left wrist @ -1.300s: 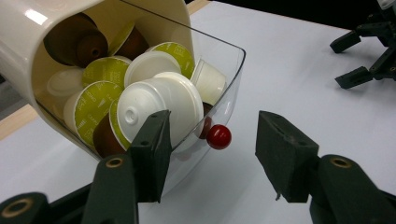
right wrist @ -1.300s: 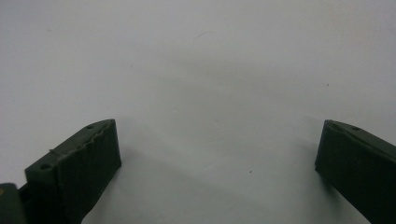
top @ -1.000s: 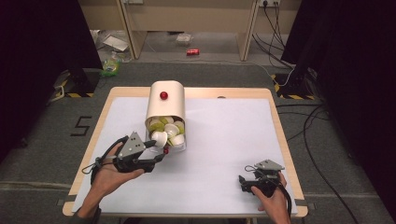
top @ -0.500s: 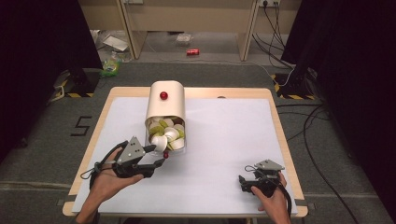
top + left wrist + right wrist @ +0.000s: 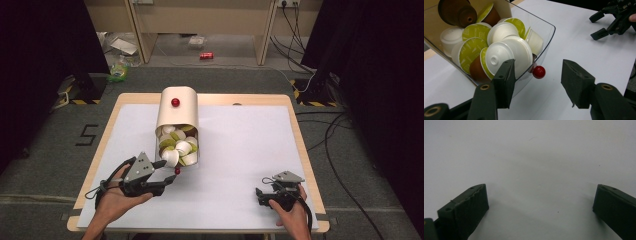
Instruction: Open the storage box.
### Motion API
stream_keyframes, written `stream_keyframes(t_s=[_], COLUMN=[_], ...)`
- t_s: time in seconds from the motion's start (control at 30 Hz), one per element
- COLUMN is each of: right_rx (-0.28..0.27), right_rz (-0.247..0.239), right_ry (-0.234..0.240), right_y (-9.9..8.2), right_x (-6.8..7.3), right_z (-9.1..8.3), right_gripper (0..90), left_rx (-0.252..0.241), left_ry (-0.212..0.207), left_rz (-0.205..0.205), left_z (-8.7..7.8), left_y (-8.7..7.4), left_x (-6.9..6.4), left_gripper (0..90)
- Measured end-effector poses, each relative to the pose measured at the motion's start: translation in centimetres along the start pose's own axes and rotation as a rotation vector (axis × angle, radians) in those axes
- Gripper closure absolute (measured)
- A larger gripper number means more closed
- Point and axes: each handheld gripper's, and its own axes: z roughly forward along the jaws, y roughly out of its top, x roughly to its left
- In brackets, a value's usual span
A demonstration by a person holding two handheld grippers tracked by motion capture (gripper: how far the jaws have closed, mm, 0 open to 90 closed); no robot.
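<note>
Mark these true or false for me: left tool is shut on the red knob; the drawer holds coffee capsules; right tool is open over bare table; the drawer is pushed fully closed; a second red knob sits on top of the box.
1. Left tool is shut on the red knob: false. Its jaws are open, the knob between and ahead of them.
2. The clear drawer holds coffee capsules: true.
3. Right tool is open over bare table: true.
4. The drawer is fully closed: false. It sticks out of the beige box.
5. A second red knob is on top of the box: true.
</note>
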Motion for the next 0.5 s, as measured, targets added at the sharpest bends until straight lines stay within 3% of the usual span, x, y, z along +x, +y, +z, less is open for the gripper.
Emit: stream_keyframes(t_s=[0.5], right_rx=[-0.001], right_rz=[-0.001], right_ry=[0.0], right_y=[0.0], right_x=[-0.02], right_z=[0.02], right_gripper=[0.4], left_rx=[-0.02], left_ry=[-0.01], left_rz=[-0.04], left_z=[-0.47], left_y=[-0.14], left_x=[0.41], left_gripper=[40.4])
